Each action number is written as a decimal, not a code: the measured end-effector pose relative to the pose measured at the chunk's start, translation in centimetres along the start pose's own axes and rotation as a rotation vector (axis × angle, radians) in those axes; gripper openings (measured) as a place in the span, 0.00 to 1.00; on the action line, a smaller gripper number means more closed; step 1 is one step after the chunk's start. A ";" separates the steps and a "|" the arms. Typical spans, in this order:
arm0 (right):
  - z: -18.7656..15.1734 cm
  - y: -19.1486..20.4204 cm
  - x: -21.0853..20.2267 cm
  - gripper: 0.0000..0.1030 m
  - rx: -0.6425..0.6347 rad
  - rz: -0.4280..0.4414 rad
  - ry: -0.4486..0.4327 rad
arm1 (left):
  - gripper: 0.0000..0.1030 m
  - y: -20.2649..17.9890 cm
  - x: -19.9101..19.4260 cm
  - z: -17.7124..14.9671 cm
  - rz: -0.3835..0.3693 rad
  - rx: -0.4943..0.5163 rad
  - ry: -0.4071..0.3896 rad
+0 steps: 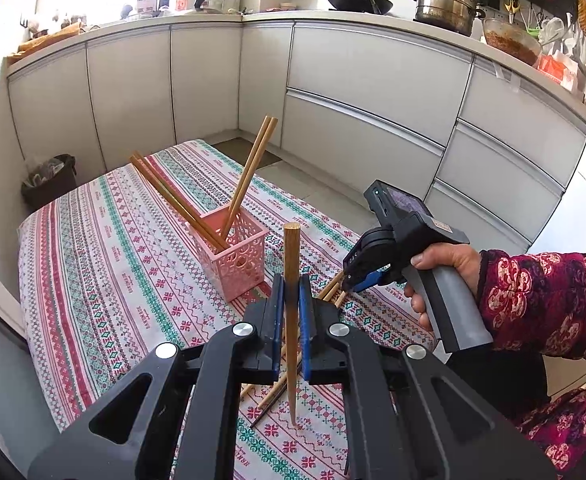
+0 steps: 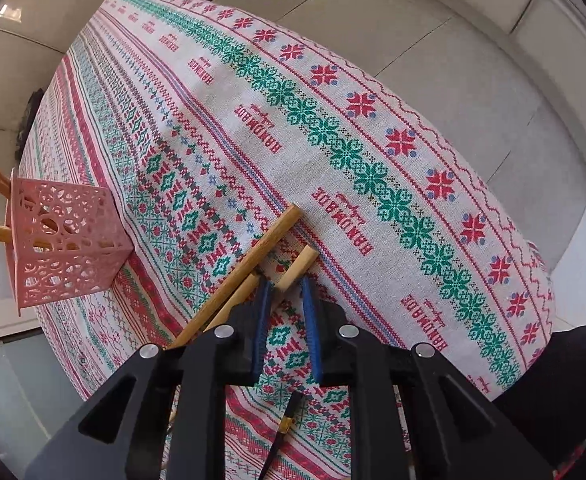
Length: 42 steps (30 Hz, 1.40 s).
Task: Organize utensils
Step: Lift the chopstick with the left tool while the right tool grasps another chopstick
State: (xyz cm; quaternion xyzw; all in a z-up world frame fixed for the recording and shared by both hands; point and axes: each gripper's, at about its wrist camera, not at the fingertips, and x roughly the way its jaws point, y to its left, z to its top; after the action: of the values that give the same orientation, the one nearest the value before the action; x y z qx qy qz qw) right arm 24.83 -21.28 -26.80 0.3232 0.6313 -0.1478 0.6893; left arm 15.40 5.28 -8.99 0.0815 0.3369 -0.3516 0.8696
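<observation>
Chopstick (image 1: pixel 291 280) is clamped upright in my left gripper (image 1: pixel 291 300), lifted off the cloth (image 1: pixel 113 280). Next: carry it to the pink holder (image 1: pixel 233 256), drop in. Right gripper (image 2: pixel 287 300) is over loose chopsticks (image 2: pixel 253 256), jaws narrow, gripping nothing I can see.

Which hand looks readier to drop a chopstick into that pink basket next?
The left. The left gripper already clamps a chopstick upright, lifted beside the pink basket. The right gripper is down among loose chopsticks on the tablecloth, apparently holding none.
</observation>
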 end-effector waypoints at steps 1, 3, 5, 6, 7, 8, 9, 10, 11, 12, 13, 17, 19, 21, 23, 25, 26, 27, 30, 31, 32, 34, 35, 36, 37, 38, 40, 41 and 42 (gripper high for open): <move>-0.2 0.4 -0.1 0.17 -0.010 -0.023 -0.020 | 0.06 0.0 0.0 0.0 -0.003 0.001 -0.001; -1.0 1.7 0.0 0.19 -0.036 -0.078 -0.066 | 0.06 -0.1 0.0 0.1 0.001 0.003 -0.002; -1.6 2.8 0.1 0.19 -0.073 -0.116 -0.118 | 0.06 -0.1 -0.2 0.1 0.000 0.003 -0.010; -2.0 3.2 0.0 0.19 -0.094 -0.127 -0.142 | 0.06 -0.1 -0.4 0.1 0.001 0.003 -0.016; -2.2 3.3 0.0 0.19 -0.105 -0.124 -0.160 | 0.06 -0.1 -0.5 0.1 0.002 0.002 -0.021; -2.3 3.2 0.0 0.18 -0.097 -0.098 -0.171 | 0.06 0.0 -0.6 0.1 0.003 -0.001 -0.027; -2.4 2.9 -0.1 0.16 -0.078 -0.054 -0.180 | 0.07 0.1 -0.7 0.1 0.006 -0.005 -0.032; -2.4 2.4 -0.2 0.14 -0.054 -0.015 -0.186 | 0.07 0.1 -0.8 0.1 0.007 -0.009 -0.036; -2.3 1.6 -0.3 0.12 -0.030 0.027 -0.185 | 0.07 0.1 -0.9 0.1 0.007 -0.012 -0.039; -2.2 0.9 -0.3 0.12 -0.006 0.080 -0.179 | 0.07 0.1 -0.9 0.1 0.008 -0.012 -0.042; -2.2 0.2 -0.3 0.10 0.015 0.119 -0.172 | 0.07 0.0 -0.9 0.2 0.010 -0.013 -0.044; -2.8 -1.2 -1.8 0.00 0.030 0.210 -0.231 | 0.07 -0.1 -0.8 0.3 0.025 -0.021 -0.052; -3.1 -1.3 -2.7 0.00 0.017 0.238 -0.265 | 0.07 -0.1 -0.9 0.3 0.032 -0.026 -0.056; -3.2 -1.5 -3.5 0.00 0.003 0.261 -0.286 | 0.07 -0.1 -0.9 0.4 0.036 -0.032 -0.064; -3.4 -2.0 -4.6 0.00 -0.007 0.284 -0.316 | 0.07 -0.1 -1.1 0.4 0.046 -0.037 -0.076; -3.7 -1.6 -5.8 0.00 -0.038 0.304 -0.358 | 0.07 -0.1 -1.2 0.4 0.058 -0.041 -0.081; -4.2 -1.7 -6.6 0.00 -0.057 0.313 -0.383 | 0.07 -0.1 -1.2 0.4 0.070 -0.041 -0.083; -4.5 -1.6 -7.2 0.00 -0.078 0.326 -0.402 | 0.07 -0.1 -1.2 0.4 0.075 -0.040 -0.080; -4.9 -1.7 -8.2 0.00 -0.100 0.339 -0.386 | 0.07 -0.2 -1.1 0.3 0.087 -0.036 -0.075; -4.7 -1.9 -8.0 0.01 -0.087 0.329 -0.362 | 0.07 -0.2 -1.1 0.3 0.086 -0.037 -0.075; -4.3 -2.1 -7.4 0.01 -0.063 0.322 -0.319 | 0.07 -0.1 -1.1 0.3 0.086 -0.039 -0.076; -3.5 -2.9 -5.2 0.04 -0.004 0.318 -0.164 | 0.07 0.0 -1.2 0.3 0.080 -0.046 -0.079; -3.1 -3.3 -4.0 0.07 0.037 0.306 -0.098 | 0.07 -0.1 -1.2 0.3 0.077 -0.045 -0.081; -2.8 -3.5 -3.0 0.09 0.065 0.281 -0.061 | 0.07 -0.2 -1.3 0.4 0.077 -0.042 -0.082; -2.6 -3.5 -2.3 0.10 0.075 0.249 -0.040 | 0.07 -0.2 -1.3 0.4 0.075 -0.039 -0.083; -2.3 -3.4 -1.9 0.10 0.081 0.234 -0.038 | 0.07 -0.3 -1.3 0.4 0.073 -0.037 -0.082; -1.9 -3.1 -1.4 0.10 0.098 0.218 -0.034 | 0.07 -0.2 -1.3 0.4 0.074 -0.039 -0.083; -1.8 -2.7 -1.2 0.10 0.095 0.216 -0.030 | 0.07 -0.1 -1.3 0.4 0.073 -0.041 -0.084; -1.8 -2.2 -1.1 0.10 0.088 0.199 -0.027 | 0.07 0.0 -1.3 0.4 0.072 -0.042 -0.085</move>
State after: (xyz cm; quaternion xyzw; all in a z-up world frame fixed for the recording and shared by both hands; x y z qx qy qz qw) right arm 21.91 -22.02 -26.29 0.4123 0.5797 -0.1105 0.6941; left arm 14.88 5.87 -7.85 0.0602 0.3039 -0.3162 0.8967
